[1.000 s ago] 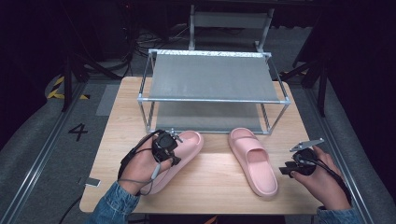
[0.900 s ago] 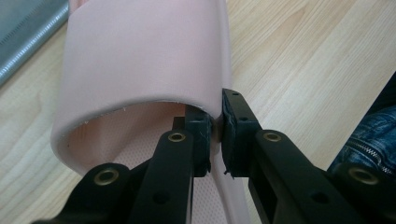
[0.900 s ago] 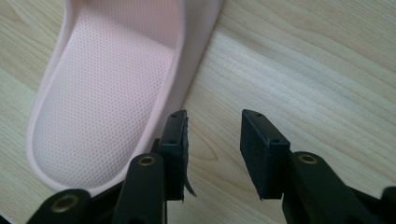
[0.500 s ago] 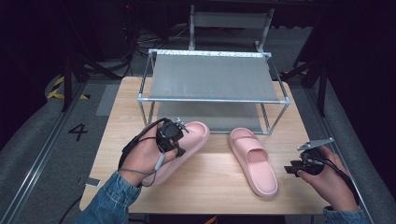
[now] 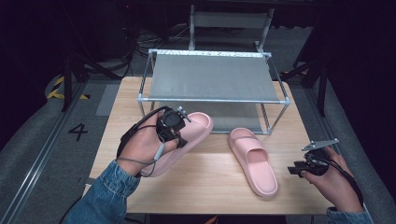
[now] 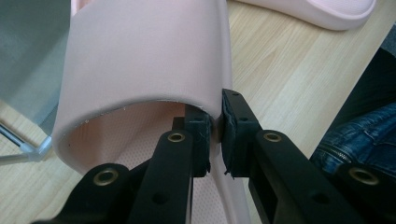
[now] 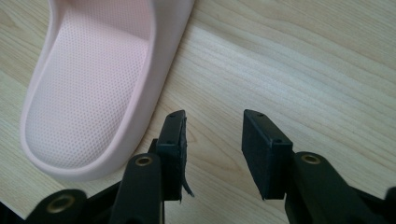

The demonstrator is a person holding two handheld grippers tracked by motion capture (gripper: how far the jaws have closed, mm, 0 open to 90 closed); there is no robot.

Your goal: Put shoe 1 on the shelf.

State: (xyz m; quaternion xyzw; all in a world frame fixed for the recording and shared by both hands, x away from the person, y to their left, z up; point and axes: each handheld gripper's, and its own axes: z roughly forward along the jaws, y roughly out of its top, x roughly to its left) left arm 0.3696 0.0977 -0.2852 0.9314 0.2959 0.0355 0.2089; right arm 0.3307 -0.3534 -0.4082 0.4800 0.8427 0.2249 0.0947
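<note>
Two pink slippers are on the wooden table [image 5: 205,186]. The left slipper [image 5: 196,125] points toward the metal rack [image 5: 212,74], its toe near the lower shelf. My left gripper [image 5: 172,128] is shut on that slipper's strap edge [image 6: 217,100], which is pinched between the two pads. The slipper's strap [image 6: 140,51] arches just ahead of the jaws. The right slipper [image 5: 254,161] lies flat near the front of the table. My right gripper [image 5: 299,169] is open beside its heel [image 7: 88,112], holding nothing, just above the wood.
The rack has a grey mesh upper shelf and a lower shelf [image 5: 233,112] under it, framed in metal tubing. A person's denim sleeve [image 5: 105,196] comes in at the bottom left. The table's front edge is close to both hands.
My left gripper has carried the left slipper forward and upward toward the rack's lower shelf. The right hand has drifted slightly back toward the front right corner.
</note>
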